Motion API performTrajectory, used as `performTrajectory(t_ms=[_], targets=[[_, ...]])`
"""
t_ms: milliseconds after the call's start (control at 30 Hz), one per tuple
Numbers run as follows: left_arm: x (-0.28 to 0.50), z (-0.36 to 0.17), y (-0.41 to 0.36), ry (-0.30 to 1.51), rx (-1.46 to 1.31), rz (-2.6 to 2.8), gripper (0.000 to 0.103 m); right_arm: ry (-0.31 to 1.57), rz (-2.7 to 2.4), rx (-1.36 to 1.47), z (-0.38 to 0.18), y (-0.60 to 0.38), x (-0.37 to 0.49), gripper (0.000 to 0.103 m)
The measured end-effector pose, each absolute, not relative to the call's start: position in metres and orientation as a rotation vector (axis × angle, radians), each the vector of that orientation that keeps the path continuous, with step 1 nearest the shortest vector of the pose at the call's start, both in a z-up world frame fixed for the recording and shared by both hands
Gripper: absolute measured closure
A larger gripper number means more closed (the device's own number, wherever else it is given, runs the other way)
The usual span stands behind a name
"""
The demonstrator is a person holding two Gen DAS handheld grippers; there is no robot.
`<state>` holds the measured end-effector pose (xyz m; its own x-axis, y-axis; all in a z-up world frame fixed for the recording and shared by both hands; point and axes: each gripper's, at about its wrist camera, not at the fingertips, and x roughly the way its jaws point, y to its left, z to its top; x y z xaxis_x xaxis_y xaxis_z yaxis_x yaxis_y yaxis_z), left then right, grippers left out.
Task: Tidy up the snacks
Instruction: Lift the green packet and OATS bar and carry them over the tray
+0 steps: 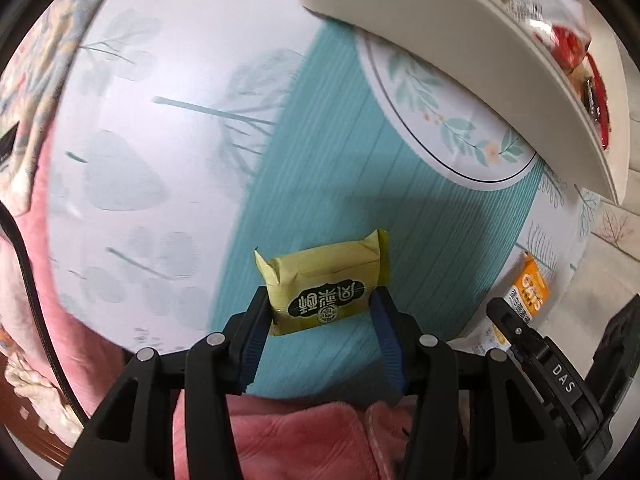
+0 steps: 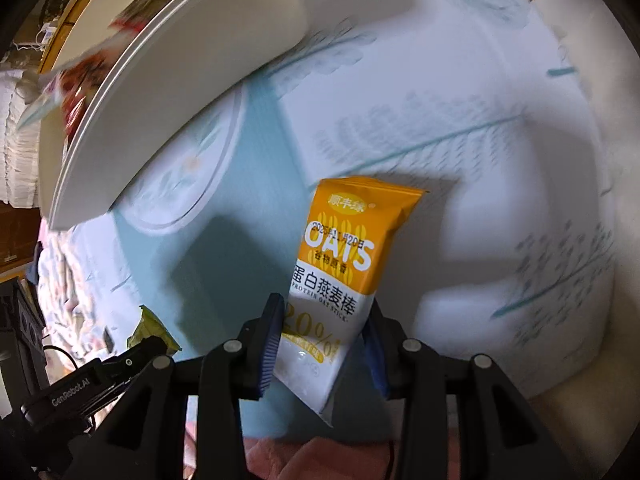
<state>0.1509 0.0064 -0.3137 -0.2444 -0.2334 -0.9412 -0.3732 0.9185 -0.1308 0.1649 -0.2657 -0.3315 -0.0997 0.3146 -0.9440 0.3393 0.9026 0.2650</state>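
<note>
My left gripper point(image 1: 322, 312) is shut on a yellow-green pastry packet point(image 1: 324, 280) and holds it above the teal strip of the tablecloth. My right gripper point(image 2: 324, 340) is shut on an orange-and-white oat bar packet point(image 2: 340, 268), held upright above the cloth. The oat bar point(image 1: 530, 292) and the right gripper also show at the lower right of the left wrist view. The pastry packet point(image 2: 154, 330) and the left gripper show at the lower left of the right wrist view. A cream tray point(image 1: 460, 40) holding red wrapped snacks point(image 1: 568, 44) stands raised at the upper right.
The white tablecloth point(image 1: 180, 80) has leaf prints and a teal band point(image 1: 340, 160). The tray point(image 2: 160, 80) fills the upper left of the right wrist view. A pink fleece sleeve point(image 1: 300, 440) lies below the left gripper. A floral cushion point(image 1: 36, 80) is at the far left.
</note>
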Motion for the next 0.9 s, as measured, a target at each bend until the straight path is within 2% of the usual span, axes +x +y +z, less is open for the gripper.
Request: performTrajectory(t_ms=[467,733,900], targets=[[0.194,-0.223,0.048,1.731,-0.339,-0.015,0.054,1.604,0.084,0.504,-0.264,-0.183,0.185,0.064],[0.234,-0.176,0.041,1.601,-0.240,-0.129,0.054,1.431,0.081,0.417,-0.211,-0.179,0.223,0.064],[0.256,-0.164,0.033,1.519,-0.193,-0.172,0.054,1.320,0.067,0.319,-0.187,-0.178,0.243,0.064]])
